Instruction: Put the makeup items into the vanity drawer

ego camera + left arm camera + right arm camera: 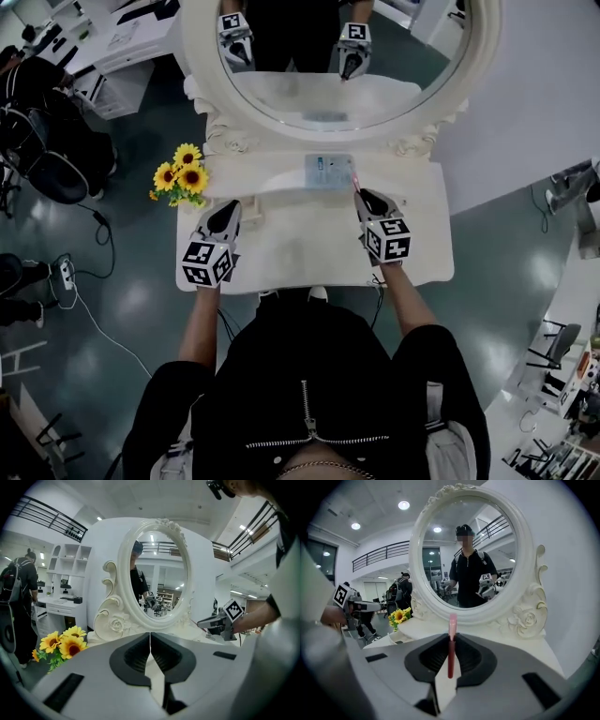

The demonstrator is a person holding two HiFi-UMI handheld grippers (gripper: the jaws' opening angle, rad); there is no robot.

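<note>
**Head view.** The white vanity top [291, 246] fills the middle of the frame. Its oval mirror [309, 105] runs along the upper edge, and a bunch of sunflowers [180, 176] sits at centre left. The left gripper [230, 206] hangs over the left half of the top and the right gripper [359, 193] over the right half. The right gripper's tips are just below a pale blue box [329, 172] that lies flat at the back of the top. A thin pink stick [355, 180] pokes up from those tips. No open drawer can be made out here.

**Left gripper view.** At lower centre the jaws are closed on each other with nothing between them. The mirror stands above, the sunflowers are at lower left, and the other gripper is at the right edge.

**Right gripper view.** At centre frame the jaws are clamped on the slim stick, which stands upright. It is dark red low down and pale pink at the top (a lip product by the look, though no label is legible).

**Handling.** The stick is probably light, rigid and smooth. Being so narrow, it could pivot or slide between the pads. A hold near mid-length with modest pressure seems the safest. The flat box would likely be best taken by an edge.
</note>
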